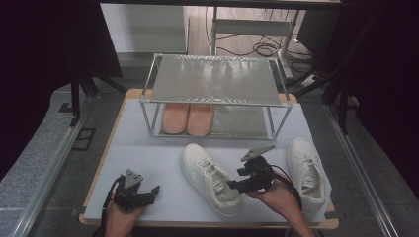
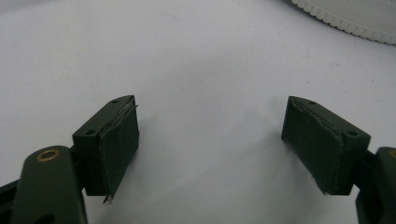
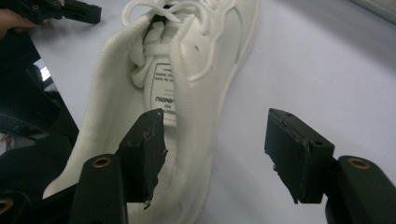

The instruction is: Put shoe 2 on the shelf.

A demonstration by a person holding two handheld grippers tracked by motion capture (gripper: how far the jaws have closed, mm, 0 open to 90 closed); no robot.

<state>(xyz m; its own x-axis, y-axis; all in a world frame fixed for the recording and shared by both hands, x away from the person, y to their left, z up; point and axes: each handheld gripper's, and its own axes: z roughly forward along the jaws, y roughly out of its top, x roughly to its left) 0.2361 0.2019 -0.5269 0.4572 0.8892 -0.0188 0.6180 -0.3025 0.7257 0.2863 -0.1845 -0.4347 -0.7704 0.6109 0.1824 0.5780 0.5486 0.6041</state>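
Note:
A white lace-up sneaker (image 1: 210,180) lies in the middle of the white table, toe toward the rack. My right gripper (image 1: 236,178) is open at its heel. In the right gripper view (image 3: 217,154) one jaw hangs over the sneaker's (image 3: 187,84) heel opening and the other stands outside it above the table, so the shoe's side wall is between them, untouched. A second white sneaker (image 1: 306,175) lies at the right. My left gripper (image 1: 154,191) rests open at the front left, holding nothing (image 2: 210,144). The ribbed sole of the sneaker (image 2: 355,18) shows beyond it.
A two-shelf metal shoe rack (image 1: 212,79) stands at the back of the table (image 1: 143,158). A pair of pink slippers (image 1: 188,119) sits on the left half of its lower shelf. The left gripper (image 3: 79,11) appears far off in the right gripper view.

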